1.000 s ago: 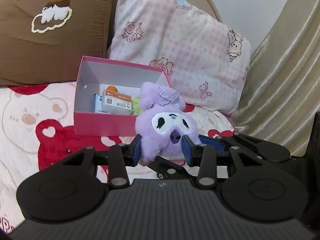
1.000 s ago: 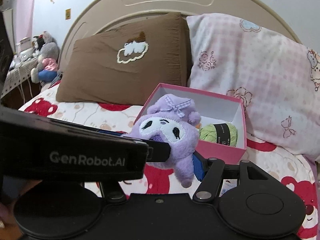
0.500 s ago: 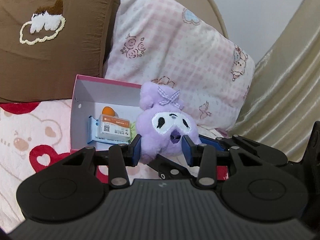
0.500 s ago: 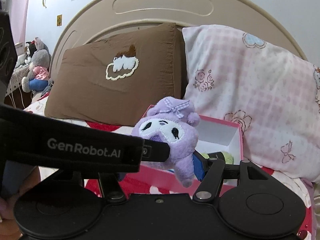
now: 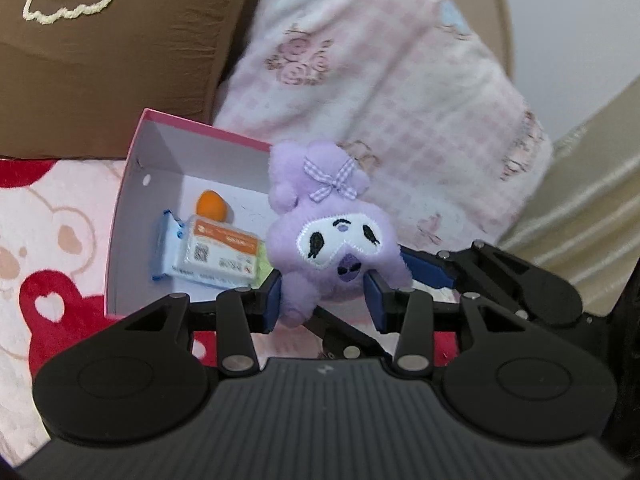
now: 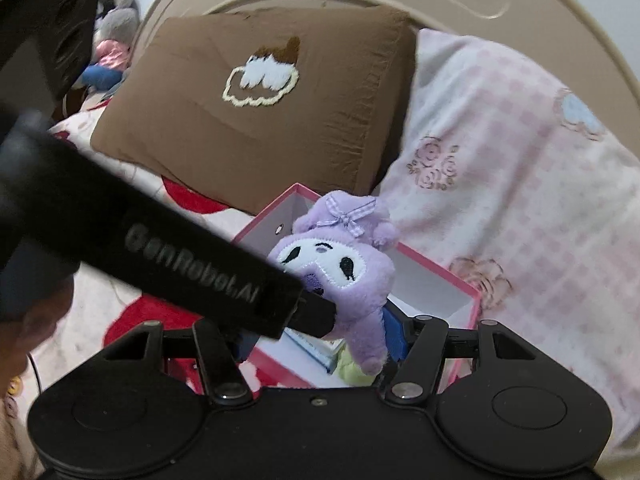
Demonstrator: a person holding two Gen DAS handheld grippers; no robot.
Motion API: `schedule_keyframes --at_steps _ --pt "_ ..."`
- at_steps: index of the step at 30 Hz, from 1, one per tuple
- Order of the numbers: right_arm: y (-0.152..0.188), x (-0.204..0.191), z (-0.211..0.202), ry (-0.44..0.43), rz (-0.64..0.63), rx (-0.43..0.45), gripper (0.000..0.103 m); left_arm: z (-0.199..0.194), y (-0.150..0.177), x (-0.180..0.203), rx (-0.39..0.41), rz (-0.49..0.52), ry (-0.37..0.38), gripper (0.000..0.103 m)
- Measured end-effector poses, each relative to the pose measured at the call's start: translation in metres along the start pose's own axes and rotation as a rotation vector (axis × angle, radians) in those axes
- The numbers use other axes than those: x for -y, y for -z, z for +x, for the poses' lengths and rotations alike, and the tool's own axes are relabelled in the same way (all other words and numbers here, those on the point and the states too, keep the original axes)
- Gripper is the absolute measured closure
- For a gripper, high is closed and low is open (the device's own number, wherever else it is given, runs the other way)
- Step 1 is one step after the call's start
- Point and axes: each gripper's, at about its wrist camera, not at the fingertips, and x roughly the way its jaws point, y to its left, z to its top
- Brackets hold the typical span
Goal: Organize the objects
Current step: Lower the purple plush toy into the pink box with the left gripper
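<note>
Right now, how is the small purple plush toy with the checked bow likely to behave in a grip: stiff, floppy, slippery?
The small purple plush toy with the checked bow looks soft and probably light: its fuzzy body bulges between the left hand-held gripper's blue pads. The fuzzy fabric seems unlikely to slip. Its dangling foot suggests floppy limbs.

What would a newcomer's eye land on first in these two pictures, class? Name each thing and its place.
First, the purple plush toy with its gingham bow, pinched at the centre of both views. Behind it on the bear-print bedspread sits an open pink box holding a packet and something orange. At the back, a brown pillow leans beside a pink checked pillow.
</note>
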Motion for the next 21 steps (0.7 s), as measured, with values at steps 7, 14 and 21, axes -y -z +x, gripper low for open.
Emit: schedule_keyframes --at_steps 7,14,21 --pt "0.010 0.028 0.051 -0.058 0.111 0.046 0.037 0.049 -0.017 -0.020 -0.048 -0.058 -0.040 0.062" --pt "0.017 0.054 0.097 -0.129 0.191 -0.001 0.038 0.094 -0.022 -0.026 -0.109 -0.061 -0.092 0.061" --pt "0.020 0.076 0.120 -0.230 0.160 -0.036 0.041 0.126 -0.032 -0.031 -0.163 -0.131 -0.093 0.062"
